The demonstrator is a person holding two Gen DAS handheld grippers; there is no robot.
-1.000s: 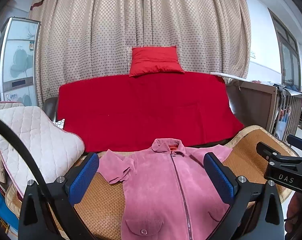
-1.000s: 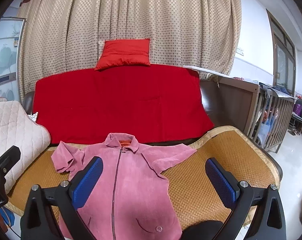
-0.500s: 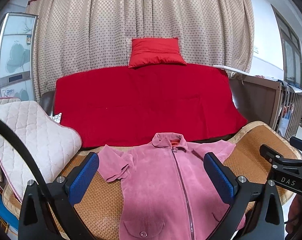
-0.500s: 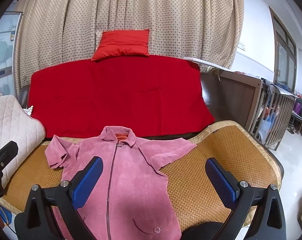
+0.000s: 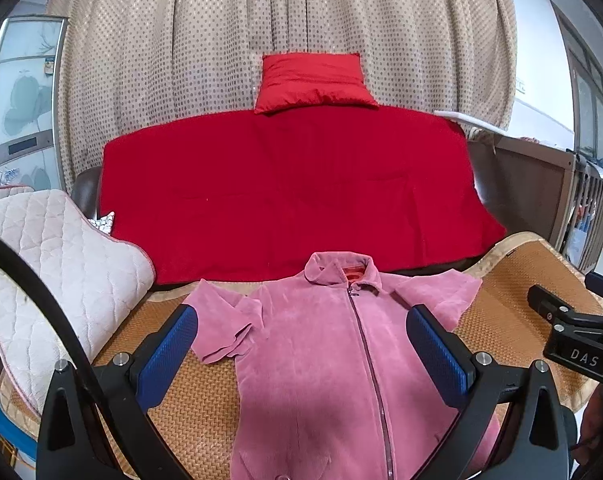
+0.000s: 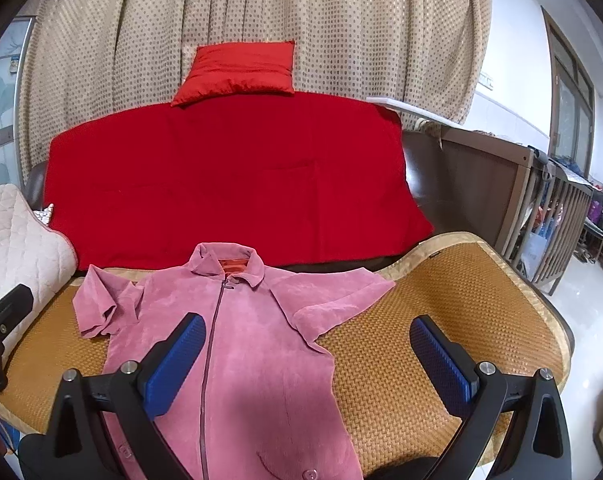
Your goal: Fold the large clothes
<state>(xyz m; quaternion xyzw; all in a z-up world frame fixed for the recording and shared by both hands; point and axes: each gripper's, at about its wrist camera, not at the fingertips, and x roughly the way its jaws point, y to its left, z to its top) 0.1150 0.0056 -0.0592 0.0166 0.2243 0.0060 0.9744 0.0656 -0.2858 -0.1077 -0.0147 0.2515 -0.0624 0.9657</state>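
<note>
While both tools hang above the seat with nothing between their blue pads, the pink shirt (image 5: 325, 344) lies flat and face up on the woven mat (image 6: 421, 320), zipper closed, collar toward the red blanket (image 5: 285, 184) draped over the sofa back. Its one sleeve, on the side of the quilted cushion (image 5: 53, 264), is crumpled and folded back on itself; the other sleeve spreads out smooth across the mat. The left gripper (image 5: 301, 344) is spread wide over the chest of the shirt, apart from the cloth. The right gripper (image 6: 307, 352) is likewise spread wide, one pad above the shirt beside the zipper, the other above bare mat beyond the smooth sleeve. A red pillow (image 6: 239, 70) sits atop the blanket against the dotted curtain (image 6: 341, 20).
</note>
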